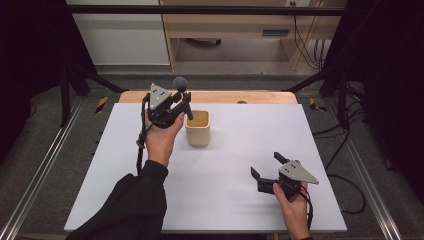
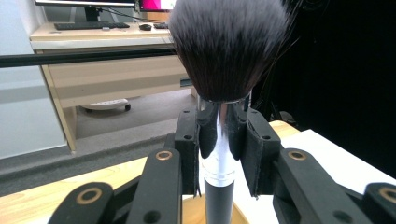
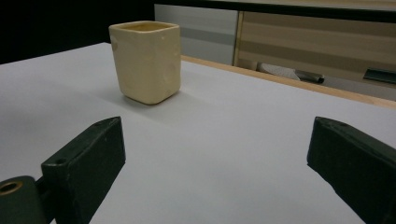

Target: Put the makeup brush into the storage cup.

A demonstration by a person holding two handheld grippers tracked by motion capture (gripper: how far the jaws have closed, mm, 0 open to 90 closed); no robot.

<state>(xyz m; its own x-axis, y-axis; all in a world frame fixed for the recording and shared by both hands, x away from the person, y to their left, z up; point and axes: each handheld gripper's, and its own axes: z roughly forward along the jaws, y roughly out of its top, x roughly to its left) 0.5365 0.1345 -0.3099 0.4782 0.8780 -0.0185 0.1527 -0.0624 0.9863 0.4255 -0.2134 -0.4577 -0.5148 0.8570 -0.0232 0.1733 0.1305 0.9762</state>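
One cream cup (image 1: 198, 128) stood on the white table (image 1: 225, 190). One makeup brush (image 1: 183, 95), bristles up, was clamped at its silver collar between the jaws of the left gripper (image 1: 186, 106), held over the cup's left rim. The right gripper (image 1: 266, 165) rested low near the table's front right, its jaws wide apart, well apart from the cup.

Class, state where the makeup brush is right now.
The makeup brush stands upright, bristles up, clamped in the left hand-held gripper at the table's far left, its handle beside the cream cup.
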